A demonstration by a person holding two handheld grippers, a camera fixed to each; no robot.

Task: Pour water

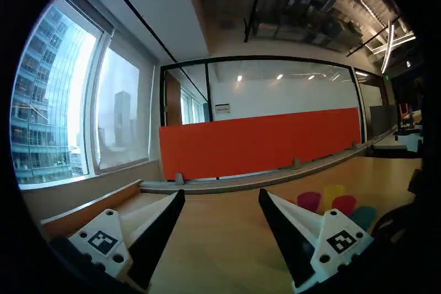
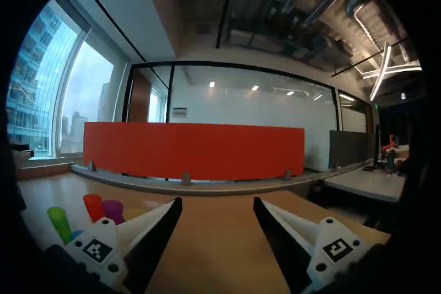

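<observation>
L gripper point(image 1: 220, 206) spread wide, empty, above wooden table point(image 1: 220, 255) — coloured cups point(image 1: 333, 194) just to its right; R gripper point(image 2: 218, 211) likewise released, holding nothing

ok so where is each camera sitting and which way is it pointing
Left gripper view: rides on the left gripper, low over the wooden table, facing the orange partition; its open fingers show, coloured cups to the right.
Right gripper view: rides on the right gripper, facing the same partition; its open fingers show, cups to the left.
Shared: table, partition, cups, windows.
</observation>
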